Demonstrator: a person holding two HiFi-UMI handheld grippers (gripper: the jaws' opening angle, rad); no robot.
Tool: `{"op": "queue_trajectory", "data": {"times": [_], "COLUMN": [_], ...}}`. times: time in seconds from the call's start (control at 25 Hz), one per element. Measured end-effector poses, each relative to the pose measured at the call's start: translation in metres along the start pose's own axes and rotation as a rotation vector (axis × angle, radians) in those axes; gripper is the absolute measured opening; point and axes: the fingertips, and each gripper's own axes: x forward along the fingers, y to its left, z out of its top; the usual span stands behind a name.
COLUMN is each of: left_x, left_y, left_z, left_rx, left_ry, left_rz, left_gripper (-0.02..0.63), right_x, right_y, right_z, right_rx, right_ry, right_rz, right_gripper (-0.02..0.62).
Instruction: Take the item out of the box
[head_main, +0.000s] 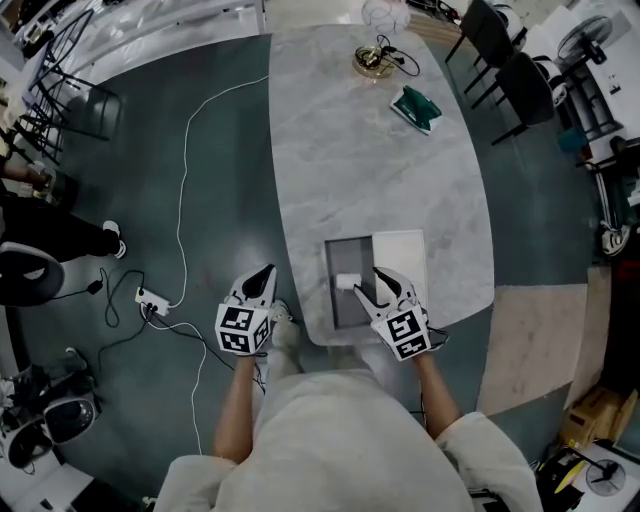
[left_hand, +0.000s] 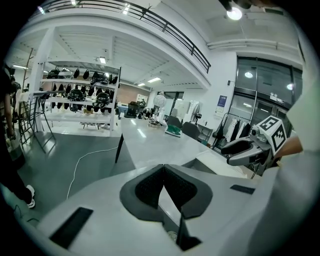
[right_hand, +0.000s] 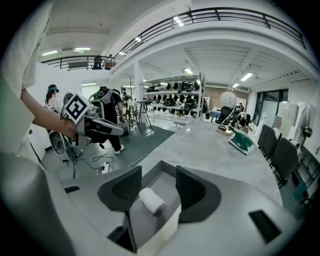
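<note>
A small white roll (head_main: 347, 282) lies in an open grey box (head_main: 340, 255) at the near edge of the marble table (head_main: 370, 170); the box's white lid (head_main: 403, 250) lies against its right side. My right gripper (head_main: 368, 283) hangs over the box, open, its jaws on either side of the roll (right_hand: 151, 201) without closing on it; the roll lies nearer the left jaw. The box floor (right_hand: 162, 192) shows below. My left gripper (head_main: 266, 272) is shut and empty, held off the table's left edge over the floor. From the left gripper (left_hand: 163, 167) view the right gripper (left_hand: 245, 148) appears at the right.
A green object (head_main: 415, 108) and a round gold thing (head_main: 372, 62) sit at the table's far end. Dark chairs (head_main: 510, 70) stand at the far right. A white cable and power strip (head_main: 152, 300) lie on the floor left. A person (head_main: 45, 240) stands at the far left.
</note>
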Motion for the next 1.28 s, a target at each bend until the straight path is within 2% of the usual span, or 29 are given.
{"op": "queue_trajectory", "data": {"times": [0.16,0.44,0.84,1.12,1.28], "left_x": [-0.003,-0.009,-0.012,-0.013,-0.014], "left_y": [0.000,0.001,0.004,0.005,0.004], "left_z": [-0.008,-0.018,-0.025,-0.026,-0.026], "left_rx": [-0.015,-0.023,-0.024,-0.028,-0.032], "left_ry": [0.002,0.012,0.021,0.020,0.019], "left_rz": [0.008,0.018,0.024,0.027,0.026], "left_gripper": [0.014,0.014,0.015,0.014,0.014], "right_x": [0.005,0.020,0.032,0.036,0.038], "right_y": [0.010,0.030,0.042,0.045,0.043], "right_z": [-0.010,-0.031,-0.058,-0.072,-0.080], "right_rx": [-0.055,-0.233,-0.685,-0.906,-0.980], "right_ry": [0.046,0.148,0.320,0.396,0.435], "right_rz": [0.045,0.149,0.238,0.270,0.277], "right_gripper": [0.215,0.219,0.222,0.224,0.224]}}
